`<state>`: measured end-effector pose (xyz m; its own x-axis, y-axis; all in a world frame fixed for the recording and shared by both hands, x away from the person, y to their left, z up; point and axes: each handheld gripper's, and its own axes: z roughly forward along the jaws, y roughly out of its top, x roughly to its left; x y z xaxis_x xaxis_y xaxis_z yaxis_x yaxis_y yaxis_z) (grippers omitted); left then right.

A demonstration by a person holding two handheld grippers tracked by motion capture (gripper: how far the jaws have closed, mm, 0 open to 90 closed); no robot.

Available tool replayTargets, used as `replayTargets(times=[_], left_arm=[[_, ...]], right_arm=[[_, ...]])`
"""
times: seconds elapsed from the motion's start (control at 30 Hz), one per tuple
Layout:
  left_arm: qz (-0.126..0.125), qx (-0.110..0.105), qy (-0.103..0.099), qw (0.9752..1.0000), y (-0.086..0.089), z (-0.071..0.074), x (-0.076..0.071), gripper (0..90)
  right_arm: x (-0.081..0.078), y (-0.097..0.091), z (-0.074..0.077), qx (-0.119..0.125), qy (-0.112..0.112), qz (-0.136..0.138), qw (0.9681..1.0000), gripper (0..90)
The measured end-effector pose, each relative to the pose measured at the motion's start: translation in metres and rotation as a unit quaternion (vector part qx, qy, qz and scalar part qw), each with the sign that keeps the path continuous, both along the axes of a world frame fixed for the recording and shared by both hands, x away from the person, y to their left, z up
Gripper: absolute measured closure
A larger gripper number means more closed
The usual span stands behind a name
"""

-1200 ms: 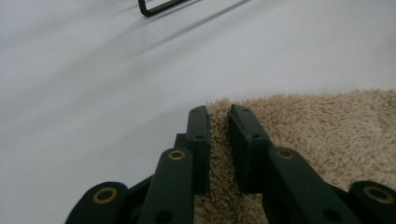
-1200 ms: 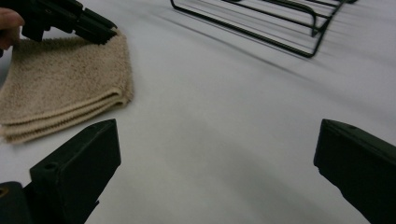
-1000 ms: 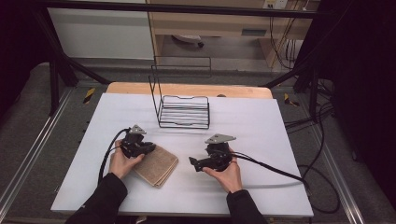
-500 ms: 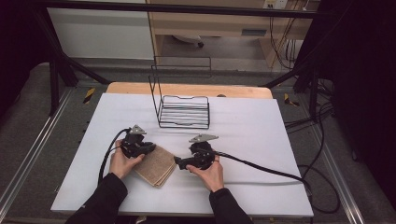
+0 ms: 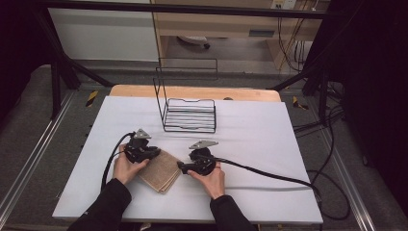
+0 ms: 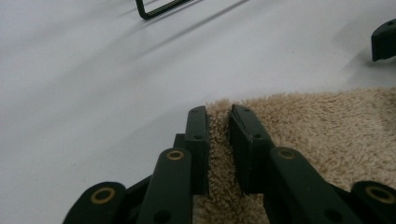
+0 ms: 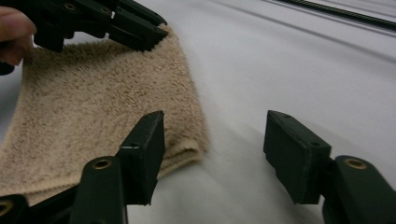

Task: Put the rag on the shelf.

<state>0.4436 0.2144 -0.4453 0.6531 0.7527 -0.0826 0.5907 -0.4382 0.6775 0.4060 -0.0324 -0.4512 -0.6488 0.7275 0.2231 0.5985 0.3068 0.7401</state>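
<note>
We see the white table [image 5: 269,144] evenly lit from above, surroundings dark; high view soft, low-res. Gripper views sharp on the towel [image 7: 93,107], far background blurred, soft shadows, no glare

Fuzzy beige terry-cloth towel [image 5: 162,170], smooth matt white tabletop [image 5: 269,130], thin black wire rack [image 5: 188,114]

The right gripper [image 7: 212,158] hangs low over the white table [image 7: 299,70]. Its two black fingers [image 7: 144,154] stand apart and have just been closing; the near corner of the folded beige towel [image 7: 107,98] lies just beside the left one, with bare table between the two. At the towel's far edge the left gripper [image 7: 140,32] is clamped on the cloth, a fingertip of the left hand [image 7: 14,35] beside it.
</note>
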Motion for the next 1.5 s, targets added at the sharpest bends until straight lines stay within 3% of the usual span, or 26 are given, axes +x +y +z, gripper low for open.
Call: replayTargets(times=[0.13, 0.5, 0.87, 1.13, 1.5], left_arm=[[-0.001, -0.001, 0.0, 1.0, 0.0, 0.0, 0.0, 76.7], [-0.002, -0.001, -0.001, 1.0, 0.0, 0.0, 0.0, 76.6], [-0.002, -0.003, 0.0, 1.0, 0.001, 0.0, 0.0, 77.1], [0.004, -0.025, 0.014, 0.9996, 0.007, 0.003, 0.001, 84.1], [0.01, -0.066, -0.006, 0.9978, 0.021, 0.02, -0.006, 85.3]], right_arm=[[0.0, 0.008, -0.002, -0.014, 0.009, 0.003, 0.9999, 47.8], [-0.004, 0.011, -0.002, 0.002, 0.039, 0.004, 0.9992, 67.7], [-0.003, 0.012, -0.002, 0.022, 0.07, -0.006, 0.9973, 81.6], [-0.003, 0.01, 0.004, 0.035, 0.064, -0.009, 0.9973, 83.4], [-0.004, 0.008, 0.014, 0.06, 0.05, -0.007, 0.997, 83.9]])
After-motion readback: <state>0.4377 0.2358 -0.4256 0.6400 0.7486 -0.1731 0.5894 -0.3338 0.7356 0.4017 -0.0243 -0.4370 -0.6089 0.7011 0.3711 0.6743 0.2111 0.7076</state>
